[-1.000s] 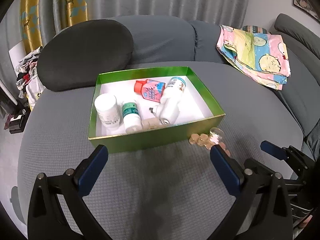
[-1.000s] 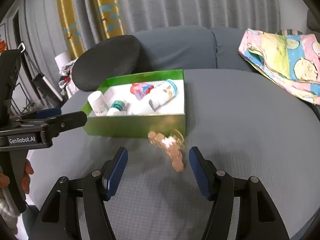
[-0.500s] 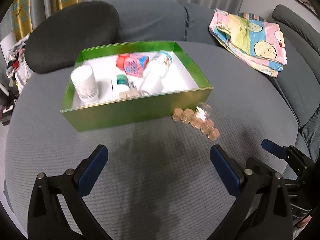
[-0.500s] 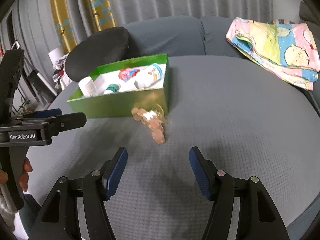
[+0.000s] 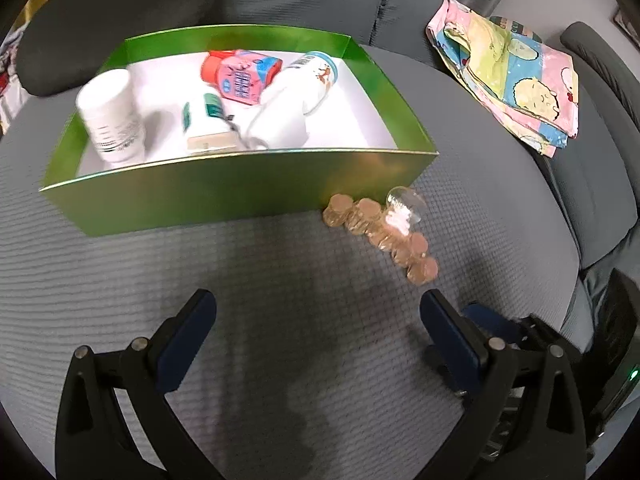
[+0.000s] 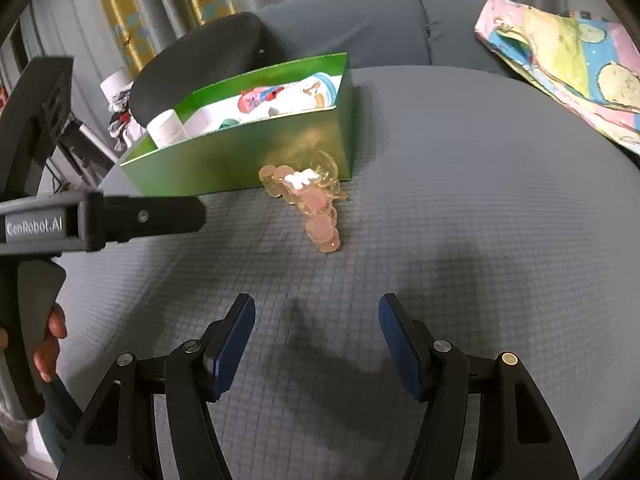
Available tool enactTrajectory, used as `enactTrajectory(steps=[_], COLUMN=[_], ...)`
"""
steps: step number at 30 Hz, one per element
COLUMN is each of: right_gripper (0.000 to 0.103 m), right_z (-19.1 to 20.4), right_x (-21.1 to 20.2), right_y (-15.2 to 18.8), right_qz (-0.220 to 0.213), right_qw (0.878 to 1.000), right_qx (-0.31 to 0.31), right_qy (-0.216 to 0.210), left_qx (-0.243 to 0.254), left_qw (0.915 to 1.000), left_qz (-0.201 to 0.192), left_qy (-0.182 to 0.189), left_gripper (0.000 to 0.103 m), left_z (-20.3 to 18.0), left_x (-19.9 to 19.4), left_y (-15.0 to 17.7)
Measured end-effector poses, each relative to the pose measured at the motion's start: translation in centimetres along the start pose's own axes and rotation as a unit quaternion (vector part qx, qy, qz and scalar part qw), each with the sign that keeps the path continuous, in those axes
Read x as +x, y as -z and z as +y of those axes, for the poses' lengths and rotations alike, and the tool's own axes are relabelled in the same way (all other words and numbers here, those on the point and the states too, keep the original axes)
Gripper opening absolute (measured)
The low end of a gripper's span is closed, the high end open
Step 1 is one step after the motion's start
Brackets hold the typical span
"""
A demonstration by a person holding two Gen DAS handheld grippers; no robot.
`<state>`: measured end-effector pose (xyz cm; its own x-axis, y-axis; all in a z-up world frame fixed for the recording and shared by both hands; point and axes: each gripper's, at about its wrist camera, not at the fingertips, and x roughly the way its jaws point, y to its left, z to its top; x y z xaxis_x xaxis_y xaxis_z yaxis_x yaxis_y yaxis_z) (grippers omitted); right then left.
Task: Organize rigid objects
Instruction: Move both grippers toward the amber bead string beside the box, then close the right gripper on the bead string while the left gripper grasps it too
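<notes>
A green box (image 5: 224,196) (image 6: 240,160) with a white inside stands on the grey cushion. In it lie a white bottle (image 5: 110,120), a green-labelled bottle (image 5: 204,124), a pink-and-red bottle (image 5: 240,74) and a tall white bottle (image 5: 292,100). Against the box's near right corner lies a string of amber pieces with a clear part (image 5: 384,228) (image 6: 312,200). My left gripper (image 5: 318,320) is open and empty, just short of the string. My right gripper (image 6: 316,328) is also open and empty, facing the string from nearer.
A folded cartoon-print cloth (image 5: 516,80) (image 6: 572,68) lies at the back right on the sofa. A dark round cushion (image 5: 112,20) (image 6: 200,68) sits behind the box. A person's hand (image 6: 48,344) holds the left gripper's handle at the left edge.
Both grippers have sunk toward the cushion and tipped downward, so the box and the amber string appear larger and closer. Their jaws kept the same width.
</notes>
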<state>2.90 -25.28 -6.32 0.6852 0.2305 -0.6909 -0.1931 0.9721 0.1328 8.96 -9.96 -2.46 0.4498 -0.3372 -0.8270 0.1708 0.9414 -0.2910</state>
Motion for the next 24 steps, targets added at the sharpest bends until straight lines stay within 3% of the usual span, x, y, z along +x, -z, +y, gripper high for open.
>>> enactTrajectory(steps=[13,24], right_gripper=[0.065,0.038], right_z=[-0.3,-1.2], right_x=[3.9,5.2], right_y=[-3.0,-4.1], right_qz=[-0.02,-0.012], right_qw=[0.999,0.999], right_qx=[-0.013,-0.007], right_qy=[-0.023,-0.049], left_qx=[0.011,0.029], left_qw=[0.9994,0.9981], left_qz=[0.006,0.022], left_qy=[0.033,0.05], left_gripper=[0.102,0.092], left_z=[-2.1,-2.4], left_x=[4.1,6.0], left_y=[-2.7,-3.2])
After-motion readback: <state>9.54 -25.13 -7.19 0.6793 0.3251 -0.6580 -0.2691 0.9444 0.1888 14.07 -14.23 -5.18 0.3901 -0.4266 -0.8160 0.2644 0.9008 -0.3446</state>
